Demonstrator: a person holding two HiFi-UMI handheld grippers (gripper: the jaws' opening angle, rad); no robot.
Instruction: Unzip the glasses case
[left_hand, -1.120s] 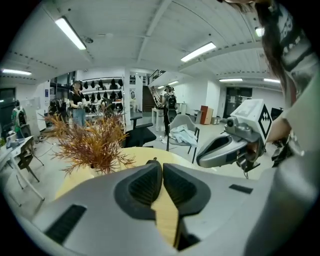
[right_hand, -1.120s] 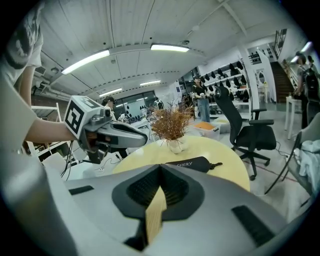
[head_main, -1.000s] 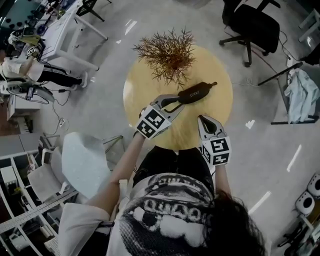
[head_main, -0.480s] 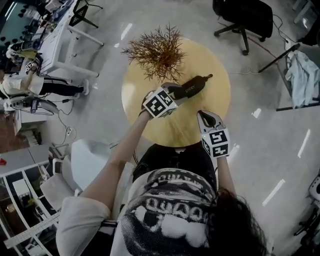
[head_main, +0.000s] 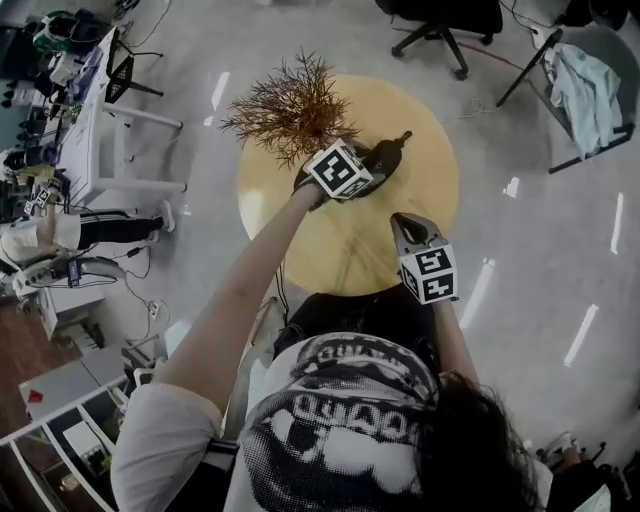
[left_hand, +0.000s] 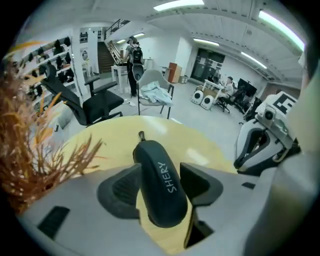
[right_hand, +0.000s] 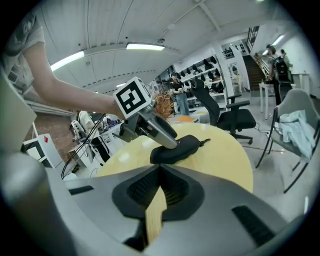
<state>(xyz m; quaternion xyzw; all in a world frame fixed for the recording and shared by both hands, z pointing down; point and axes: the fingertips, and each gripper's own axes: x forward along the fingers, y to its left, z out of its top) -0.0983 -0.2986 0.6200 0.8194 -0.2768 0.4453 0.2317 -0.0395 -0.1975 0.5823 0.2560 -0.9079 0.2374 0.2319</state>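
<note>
The left gripper (left_hand: 160, 176) has its jaws closed on the black glasses case (left_hand: 151, 156), one pad against each long side, with the case running straight ahead from between the jaws and its zipper pull (left_hand: 141, 135) at the far end. The case lies on the round yellow surface (left_hand: 200, 145), and a dried plant (left_hand: 30, 150) stands to the left of these jaws. The right gripper (right_hand: 159, 190) has its jaws closed together on nothing, well short of the case, which lies ahead of them.
</note>
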